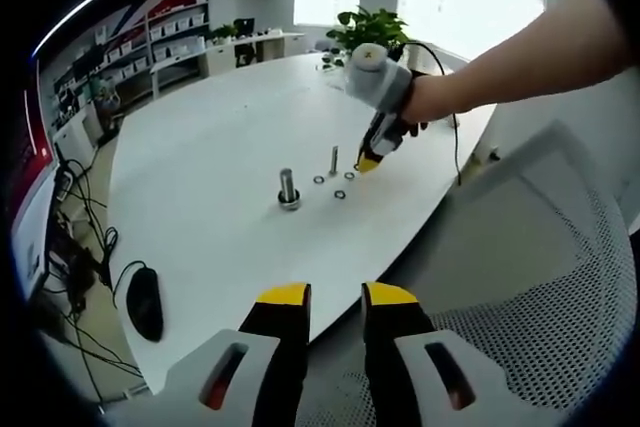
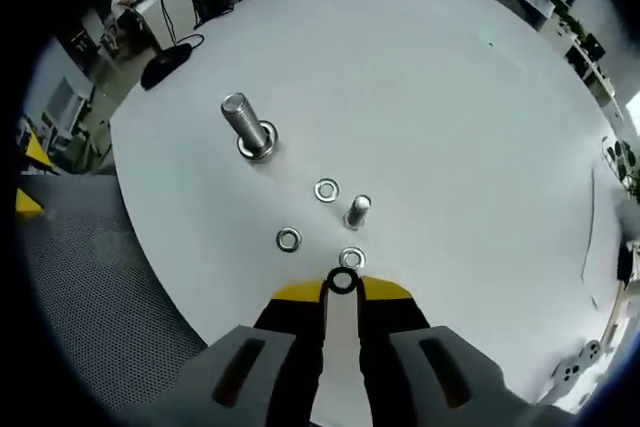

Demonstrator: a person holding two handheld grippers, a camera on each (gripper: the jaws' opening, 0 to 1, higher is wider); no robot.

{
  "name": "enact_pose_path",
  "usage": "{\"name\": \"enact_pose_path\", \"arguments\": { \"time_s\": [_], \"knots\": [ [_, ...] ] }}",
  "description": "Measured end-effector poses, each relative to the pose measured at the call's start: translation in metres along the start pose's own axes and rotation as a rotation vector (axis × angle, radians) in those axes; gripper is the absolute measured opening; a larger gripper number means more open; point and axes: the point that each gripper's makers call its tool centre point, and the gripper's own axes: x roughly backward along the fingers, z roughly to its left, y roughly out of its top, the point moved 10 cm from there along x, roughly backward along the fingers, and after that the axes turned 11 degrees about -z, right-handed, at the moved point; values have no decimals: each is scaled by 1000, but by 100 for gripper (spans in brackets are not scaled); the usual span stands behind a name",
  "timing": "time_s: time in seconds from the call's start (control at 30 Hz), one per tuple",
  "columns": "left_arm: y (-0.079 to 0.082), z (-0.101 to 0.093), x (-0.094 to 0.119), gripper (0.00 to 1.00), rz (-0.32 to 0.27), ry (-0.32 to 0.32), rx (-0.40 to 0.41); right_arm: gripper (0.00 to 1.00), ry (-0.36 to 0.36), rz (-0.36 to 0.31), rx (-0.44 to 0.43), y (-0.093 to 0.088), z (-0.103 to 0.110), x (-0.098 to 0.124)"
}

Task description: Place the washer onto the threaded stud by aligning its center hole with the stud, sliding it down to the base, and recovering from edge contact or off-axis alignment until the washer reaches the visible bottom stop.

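Observation:
On the white table (image 2: 450,97) stands a large threaded stud (image 2: 248,125) with a washer round its base. A small stud (image 2: 358,210) rises closer to me, with three loose washers around it (image 2: 326,189) (image 2: 289,239) (image 2: 352,258). My right gripper (image 2: 343,285) is shut on a dark washer (image 2: 343,282) held at its yellow tips, just short of the small stud. In the left gripper view a hand holds that right gripper (image 1: 368,162) beside the small stud (image 1: 334,159), right of the large stud (image 1: 288,190). My left gripper (image 1: 337,297) hangs open off the table's near edge.
A black mouse (image 1: 145,302) with its cable lies near the table's left edge. A mesh chair (image 1: 560,277) sits at the right, below the table edge. A potted plant (image 1: 370,27) stands at the far end, and shelves line the far wall.

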Motion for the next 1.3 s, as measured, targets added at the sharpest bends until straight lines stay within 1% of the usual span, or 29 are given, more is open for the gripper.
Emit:
{"name": "enact_pose_path", "arguments": {
  "time_s": [0.17,0.3,0.4,0.57,0.73,0.87,0.97,1.13,1.3],
  "knots": [
    [1,1,0,18,-4,4,1,13,0,-31,0,12,-3,7],
    [1,0,0,18,-7,3,-5,13,-7,-46,34,21,-2,13],
    [1,0,1,18,-9,5,-5,13,-12,-59,44,27,-5,14],
    [0,0,1,18,-8,10,-7,13,-12,-68,76,37,-2,11],
    [0,0,1,18,-6,12,-7,13,-10,-47,86,39,-2,3],
    [0,1,1,18,-8,17,-2,13,-14,-49,79,41,-2,2],
    [0,2,1,18,-9,18,-1,14,-19,-32,100,42,-3,1],
    [1,2,1,18,-10,16,1,14,-18,-34,81,45,-6,-1],
    [1,2,1,18,-9,17,2,14,-18,-24,95,46,-5,-1]
  ]
}}
